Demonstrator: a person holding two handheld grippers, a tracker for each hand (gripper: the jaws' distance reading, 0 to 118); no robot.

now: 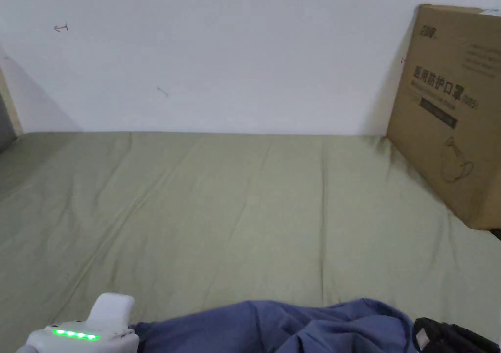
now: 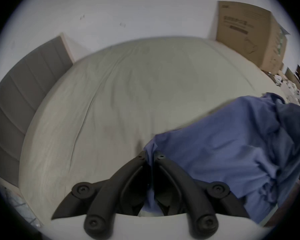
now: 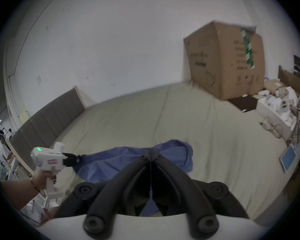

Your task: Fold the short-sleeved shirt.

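A blue short-sleeved shirt hangs bunched at the near edge of the bed, stretched between both grippers. In the left gripper view the left gripper is shut on a fold of the shirt, with cloth running down between its jaws. In the right gripper view the right gripper is shut on another part of the shirt, and the left gripper shows farther off at the left, held by a hand and pinching the cloth's end. The head view catches the left gripper's white body and the right gripper's dark part.
The bed with its olive-green sheet spreads ahead up to a white wall. A large cardboard box stands at the back right. A grey padded headboard lines the left side. Clutter and a tablet lie at the right.
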